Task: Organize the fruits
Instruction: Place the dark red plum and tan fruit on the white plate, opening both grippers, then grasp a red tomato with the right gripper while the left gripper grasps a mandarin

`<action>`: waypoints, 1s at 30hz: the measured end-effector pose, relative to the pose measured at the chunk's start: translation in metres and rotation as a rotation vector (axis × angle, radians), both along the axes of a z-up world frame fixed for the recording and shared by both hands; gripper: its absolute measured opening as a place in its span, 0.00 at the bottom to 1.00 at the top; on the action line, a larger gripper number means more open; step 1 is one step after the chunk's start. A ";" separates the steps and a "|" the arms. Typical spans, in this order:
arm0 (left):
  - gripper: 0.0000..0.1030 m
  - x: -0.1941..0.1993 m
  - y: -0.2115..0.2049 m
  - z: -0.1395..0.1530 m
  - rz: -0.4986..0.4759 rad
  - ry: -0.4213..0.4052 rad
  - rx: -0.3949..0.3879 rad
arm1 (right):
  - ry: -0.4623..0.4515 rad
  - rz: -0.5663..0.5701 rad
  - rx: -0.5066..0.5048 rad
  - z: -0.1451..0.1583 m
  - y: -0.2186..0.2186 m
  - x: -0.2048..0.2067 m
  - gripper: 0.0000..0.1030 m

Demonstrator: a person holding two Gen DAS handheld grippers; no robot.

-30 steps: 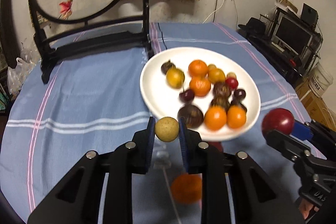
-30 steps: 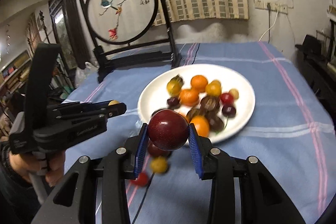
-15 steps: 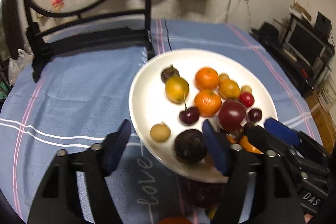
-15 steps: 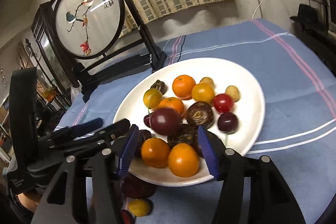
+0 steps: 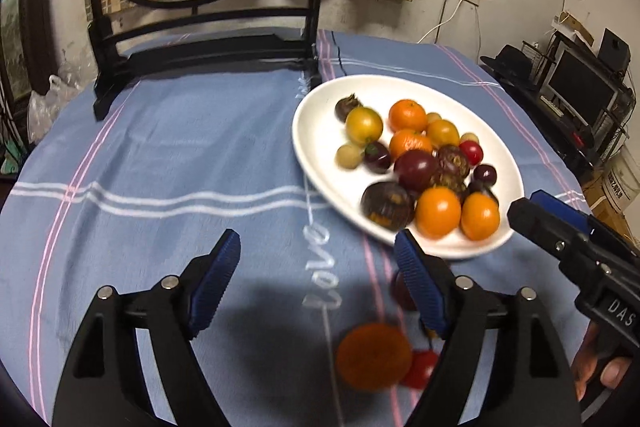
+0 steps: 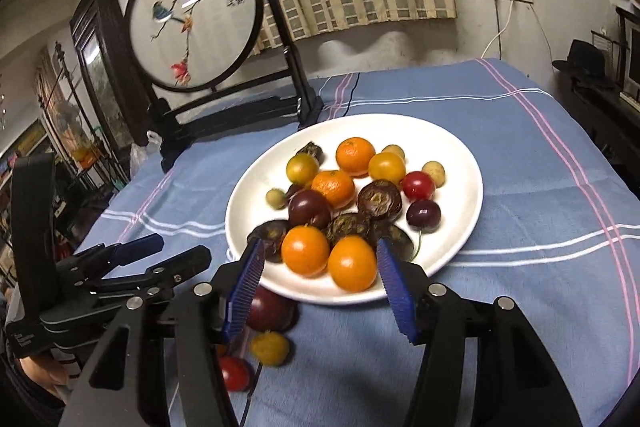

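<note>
A: Right wrist view: the right gripper [image 6: 320,279] is hovering with jaws wide, empty, over the plate's [image 6: 460,155] near edge.

B: Left gripper [image 5: 316,287] likewise gaping. It is approaching the orange fruit [image 5: 374,357] lying off the plate; straddle it squarely, squeezing gently.

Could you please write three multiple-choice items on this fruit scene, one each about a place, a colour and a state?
1. Where does the dark purple fruit off the plate lie?
A. on the cloth by the plate's near rim
B. behind the plate
C. on the round screen's stand

2. What colour is the tablecloth?
A. green
B. blue with pale stripes
C. plain white

3. How is the left gripper?
A. shut on an orange
B. shut and empty
C. open and empty

Answers: 1 A, it sits just below the rim; 2 B, stripes cross blue cloth; 3 C, its fingers stand wide apart.
</note>
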State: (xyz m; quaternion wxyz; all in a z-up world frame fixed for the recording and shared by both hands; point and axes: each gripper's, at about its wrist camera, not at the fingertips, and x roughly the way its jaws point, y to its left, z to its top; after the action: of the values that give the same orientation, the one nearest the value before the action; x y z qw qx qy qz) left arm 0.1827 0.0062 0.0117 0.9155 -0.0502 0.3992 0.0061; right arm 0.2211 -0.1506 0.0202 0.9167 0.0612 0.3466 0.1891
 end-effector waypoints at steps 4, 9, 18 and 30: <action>0.75 -0.015 0.004 -0.008 -0.005 0.012 0.014 | 0.017 0.025 -0.037 -0.005 0.005 -0.014 0.57; 0.75 -0.026 0.015 -0.013 0.012 0.023 0.005 | 0.050 0.147 -0.082 -0.013 0.023 -0.048 0.57; 0.76 -0.039 0.024 -0.017 0.010 0.028 -0.001 | 0.125 0.236 -0.196 -0.042 0.062 -0.074 0.53; 0.76 -0.045 0.012 -0.015 -0.042 0.012 0.011 | 0.147 0.199 -0.193 -0.045 0.064 -0.070 0.29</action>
State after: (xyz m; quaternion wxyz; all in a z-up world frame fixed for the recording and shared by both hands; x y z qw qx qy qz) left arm 0.1375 0.0186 -0.0032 0.9133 -0.0369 0.4055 -0.0105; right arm 0.1512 -0.0864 -0.0243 0.8672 -0.0479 0.4338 0.2397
